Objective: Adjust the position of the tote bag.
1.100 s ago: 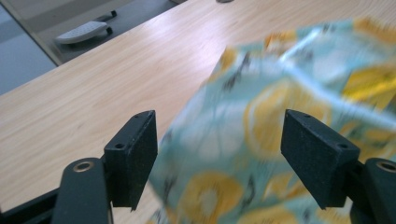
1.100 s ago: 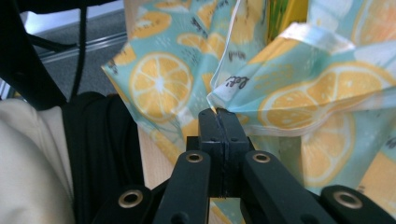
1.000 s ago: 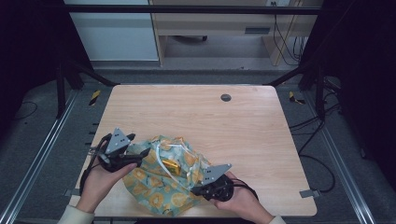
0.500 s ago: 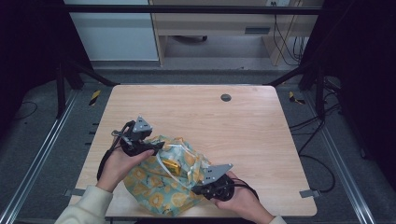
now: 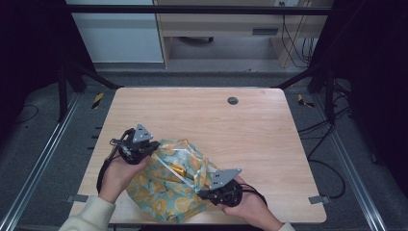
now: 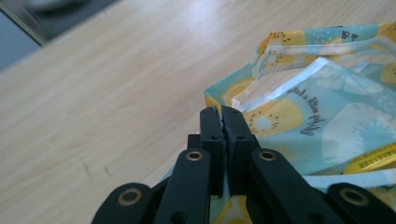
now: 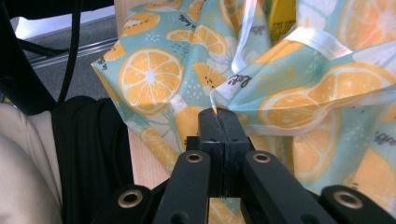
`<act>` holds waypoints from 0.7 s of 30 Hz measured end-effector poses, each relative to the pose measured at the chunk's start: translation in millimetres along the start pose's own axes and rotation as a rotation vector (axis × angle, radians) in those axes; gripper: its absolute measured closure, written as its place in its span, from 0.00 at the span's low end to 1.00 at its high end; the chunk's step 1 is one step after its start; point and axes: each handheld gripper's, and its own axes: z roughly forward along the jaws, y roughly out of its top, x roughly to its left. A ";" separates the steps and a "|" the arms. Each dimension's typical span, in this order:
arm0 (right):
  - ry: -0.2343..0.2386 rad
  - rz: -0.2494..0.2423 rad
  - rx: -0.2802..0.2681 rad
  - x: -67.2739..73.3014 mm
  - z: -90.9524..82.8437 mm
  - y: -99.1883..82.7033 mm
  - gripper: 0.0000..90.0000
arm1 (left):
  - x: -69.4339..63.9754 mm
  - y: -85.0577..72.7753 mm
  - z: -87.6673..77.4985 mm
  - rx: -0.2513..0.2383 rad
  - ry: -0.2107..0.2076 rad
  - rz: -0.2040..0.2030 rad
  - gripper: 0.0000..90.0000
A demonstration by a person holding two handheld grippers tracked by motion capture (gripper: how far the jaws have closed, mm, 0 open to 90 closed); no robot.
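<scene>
Though not yet pulled open, lying at the counter's [image 5: 216,120] near edge: left tongs [image 6: 222,112] just closed shut at citrus-print plastic bag's [image 5: 168,197] corner, catch unclear; right tongs [image 7: 218,114] clamped tight on its rim; spreading the mouth remaining.

Writing on the fruit-print bag

The bag [image 6: 327,116] carries dark script, partly readable as "...with a bot..." at 3 o'clock in the left gripper view; other scraps stay illegible.
</scene>
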 end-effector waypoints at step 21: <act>-0.051 0.030 0.023 -3.0 -6.8 -9.2 1.00 | -25.6 -93.4 -39.5 -0.213 -0.075 -0.005 1.00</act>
